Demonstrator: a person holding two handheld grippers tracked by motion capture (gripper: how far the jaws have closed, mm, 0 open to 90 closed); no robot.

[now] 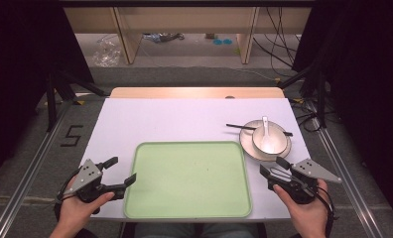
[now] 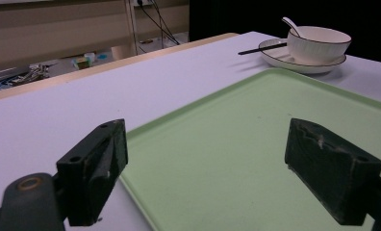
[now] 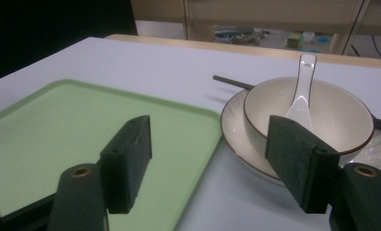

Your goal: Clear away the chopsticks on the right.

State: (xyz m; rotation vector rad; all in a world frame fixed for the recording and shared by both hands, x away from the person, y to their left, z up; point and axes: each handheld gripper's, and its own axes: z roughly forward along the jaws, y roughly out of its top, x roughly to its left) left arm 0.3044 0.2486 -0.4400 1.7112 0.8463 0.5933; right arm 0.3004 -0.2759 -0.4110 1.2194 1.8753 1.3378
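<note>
Left gripper (image 1: 119,172) held low at the near-left corner of the counter (image 1: 135,119), fingers (image 2: 95,171) spread wide with nothing between them, one tip just over the left rim of the tray. Green tray (image 1: 150,198) lies flat at centre near the front edge, bare. Right of the tray's far corner, just beside it, sits a white plate (image 1: 245,144) carrying a white bowl (image 1: 279,144); a white spoon (image 1: 265,125) rests in the bowl, handle leaning toward the far side. Black chopsticks (image 1: 234,126) lie across the plate behind the bowl. Right gripper (image 1: 274,167) hovers just short of the plate, fingers (image 3: 131,154) spread wide, empty, pointed at the bowl.
</note>
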